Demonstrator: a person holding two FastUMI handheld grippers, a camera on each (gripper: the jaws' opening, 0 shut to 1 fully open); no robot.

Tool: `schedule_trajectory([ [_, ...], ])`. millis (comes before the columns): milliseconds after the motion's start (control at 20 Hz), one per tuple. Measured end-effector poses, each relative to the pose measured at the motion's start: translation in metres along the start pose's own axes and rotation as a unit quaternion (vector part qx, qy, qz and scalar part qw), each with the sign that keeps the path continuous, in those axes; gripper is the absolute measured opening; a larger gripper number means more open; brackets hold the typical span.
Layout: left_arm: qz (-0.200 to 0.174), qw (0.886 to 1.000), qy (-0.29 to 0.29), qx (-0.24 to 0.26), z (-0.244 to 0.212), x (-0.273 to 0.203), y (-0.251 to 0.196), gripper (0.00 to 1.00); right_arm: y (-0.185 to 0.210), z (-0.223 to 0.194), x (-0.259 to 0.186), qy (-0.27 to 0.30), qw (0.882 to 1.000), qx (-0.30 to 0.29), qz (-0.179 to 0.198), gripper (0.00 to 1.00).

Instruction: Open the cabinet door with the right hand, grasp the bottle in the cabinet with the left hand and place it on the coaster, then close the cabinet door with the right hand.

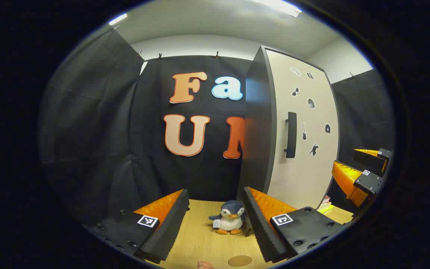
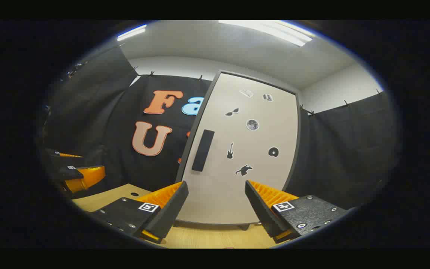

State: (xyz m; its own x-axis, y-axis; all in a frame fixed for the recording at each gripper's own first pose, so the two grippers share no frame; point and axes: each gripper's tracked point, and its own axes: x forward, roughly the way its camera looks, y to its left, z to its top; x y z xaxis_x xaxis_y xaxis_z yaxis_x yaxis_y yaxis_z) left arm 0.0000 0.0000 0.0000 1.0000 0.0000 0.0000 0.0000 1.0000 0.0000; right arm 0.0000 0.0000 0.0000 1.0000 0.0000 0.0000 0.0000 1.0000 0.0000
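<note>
Your right gripper [image 2: 217, 203] faces the shut cabinet door [image 2: 245, 149] with fingers spread, ready for its handle [image 2: 203, 150], your left gripper [image 1: 215, 220] spread too

Left claw [image 1: 215, 224] agape, empty; right claw [image 2: 217, 209] agape, empty.
</note>
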Motion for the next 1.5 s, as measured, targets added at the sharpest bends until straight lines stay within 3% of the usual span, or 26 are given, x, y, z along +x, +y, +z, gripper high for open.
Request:
schedule_trajectory([
  [300, 0.022, 1.0, 0.0, -0.003, 0.002, 0.004, 0.01, 0.95, 0.008, -0.004, 0.0, -0.001, 1.0, -0.01, 0.019, 0.95],
  [800, 0.027, 0.999, -0.018, 0.036, 0.016, -0.002, 0.002, 0.95, 0.008, -0.015, 0.007, 0.007, 0.998, 0.048, 0.038, 0.95],
  [1500, 0.029, 0.999, -0.007, 0.029, 0.021, 0.006, 0.017, 0.95, 0.029, 0.007, 0.077, -0.003, 0.996, 0.07, 0.047, 0.95],
])
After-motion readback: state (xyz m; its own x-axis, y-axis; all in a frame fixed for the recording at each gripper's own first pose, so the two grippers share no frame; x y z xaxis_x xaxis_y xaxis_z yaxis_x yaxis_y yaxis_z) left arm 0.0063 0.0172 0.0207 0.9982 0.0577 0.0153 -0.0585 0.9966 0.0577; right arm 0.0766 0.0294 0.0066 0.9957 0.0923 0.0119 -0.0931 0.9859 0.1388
